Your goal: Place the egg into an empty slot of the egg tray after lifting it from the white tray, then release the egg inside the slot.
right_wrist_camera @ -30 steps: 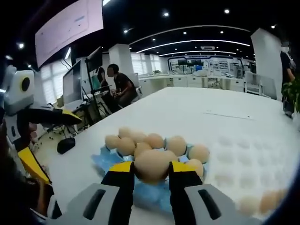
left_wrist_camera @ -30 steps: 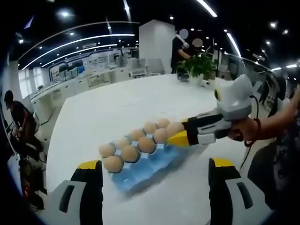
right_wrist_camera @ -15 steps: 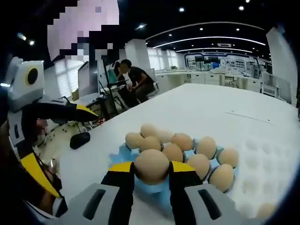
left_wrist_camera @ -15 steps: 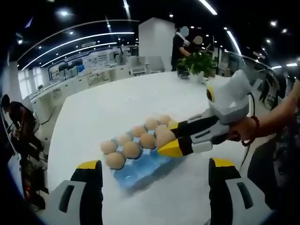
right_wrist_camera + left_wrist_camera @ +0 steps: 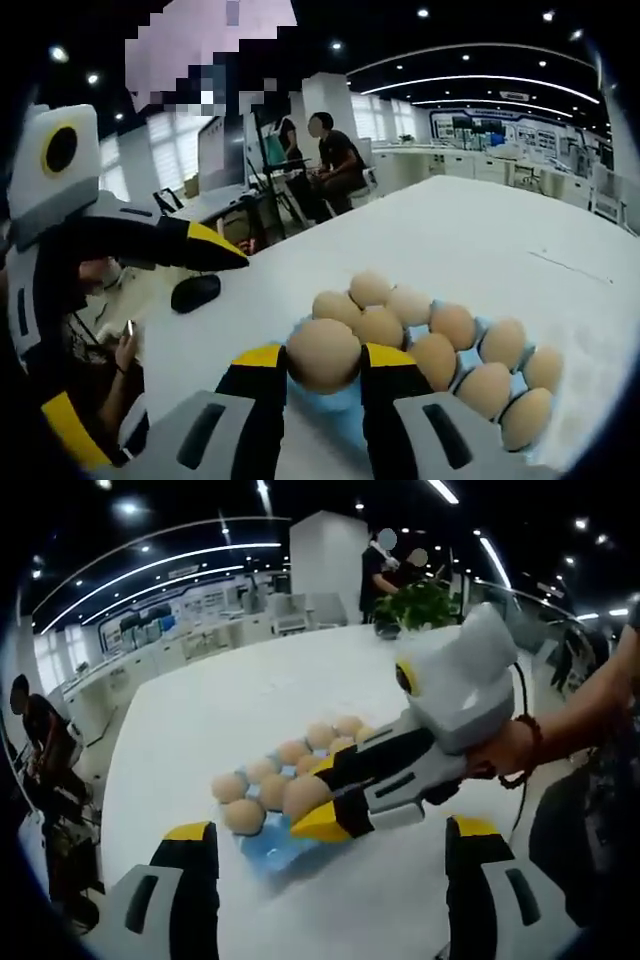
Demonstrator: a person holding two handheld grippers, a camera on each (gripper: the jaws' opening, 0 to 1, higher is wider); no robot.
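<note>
A tan egg [image 5: 323, 345] sits pinched between the yellow-tipped jaws of my right gripper [image 5: 323, 362], which is shut on it. It hangs just above the near end of the blue egg tray [image 5: 336, 402], where several eggs [image 5: 440, 345] fill the slots beyond. In the left gripper view, the right gripper [image 5: 312, 800] reaches in from the right, holding the egg [image 5: 300, 792] over the tray's front end [image 5: 265, 848]. My left gripper [image 5: 330, 830] stands open at the bottom, short of the tray, with nothing between its jaws. One of its fingers [image 5: 190, 245] shows at the left of the right gripper view.
The tray lies on a broad white table [image 5: 220, 710]. A potted plant [image 5: 415, 605] stands at its far end, with people [image 5: 385, 565] behind it. A seated person [image 5: 35, 730] is off the table's left edge. More people [image 5: 335, 160] sit at desks beyond the table.
My right gripper has carried the egg along the row of eggs to the tray's near end. The left gripper has stayed open and nearly still.
</note>
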